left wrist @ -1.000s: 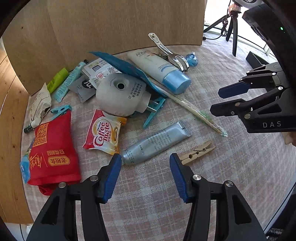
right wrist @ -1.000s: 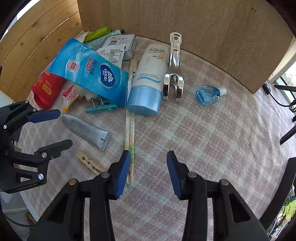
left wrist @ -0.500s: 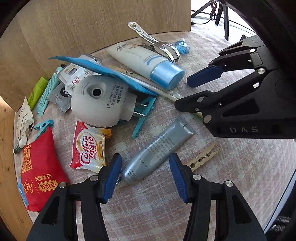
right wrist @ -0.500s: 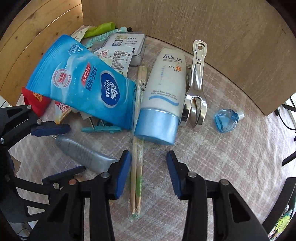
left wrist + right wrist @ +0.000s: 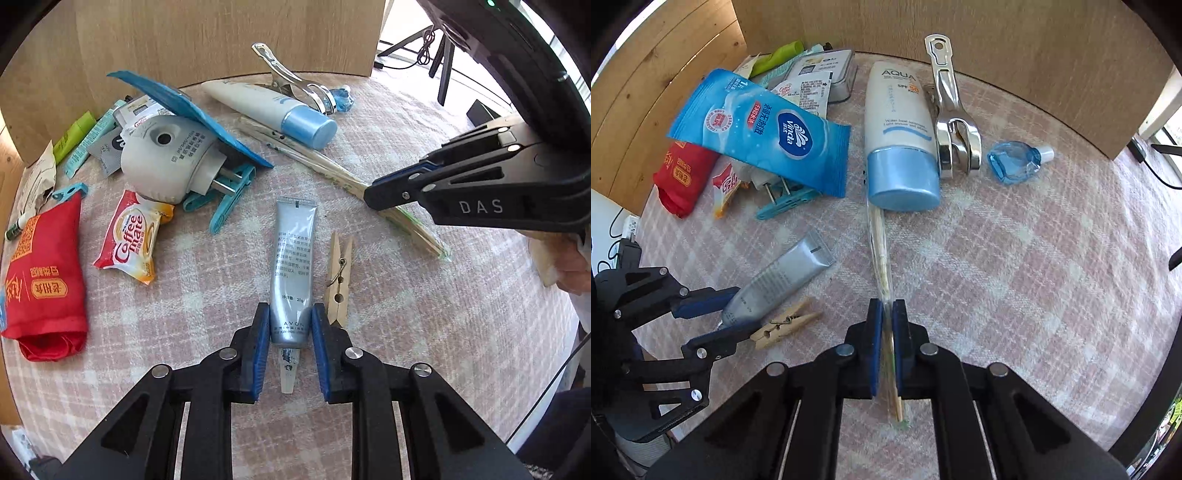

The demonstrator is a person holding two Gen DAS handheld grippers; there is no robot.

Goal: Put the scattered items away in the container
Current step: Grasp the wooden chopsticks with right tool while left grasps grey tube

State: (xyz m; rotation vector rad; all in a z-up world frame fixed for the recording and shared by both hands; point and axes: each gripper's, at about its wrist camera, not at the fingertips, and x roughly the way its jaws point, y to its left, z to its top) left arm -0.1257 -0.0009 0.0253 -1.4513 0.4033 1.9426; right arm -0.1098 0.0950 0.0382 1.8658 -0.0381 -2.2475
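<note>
My left gripper [image 5: 290,314] is shut on the cap end of a silver tube [image 5: 293,254] that lies on the checked cloth; the tube also shows in the right wrist view [image 5: 779,284]. My right gripper [image 5: 887,314] is shut on wrapped wooden chopsticks [image 5: 881,251], whose far end lies under the AQUA sunscreen tube [image 5: 897,122]. In the left wrist view the right gripper [image 5: 373,194] pinches the chopsticks [image 5: 314,158]. No container is in view.
A wooden clothespin [image 5: 338,273] lies beside the silver tube. A Coffee-mate sachet [image 5: 133,236], red pouch [image 5: 40,273], white plug device [image 5: 170,158], blue Vinda pack [image 5: 761,129], teal clip [image 5: 786,199], metal clip [image 5: 951,107] and blue bottle [image 5: 1015,162] lie around. Wooden panels stand behind.
Both grippers moved down and forward and closed: the left onto the silver tube, the right onto the chopsticks. The tube now points straight away from the left gripper.
</note>
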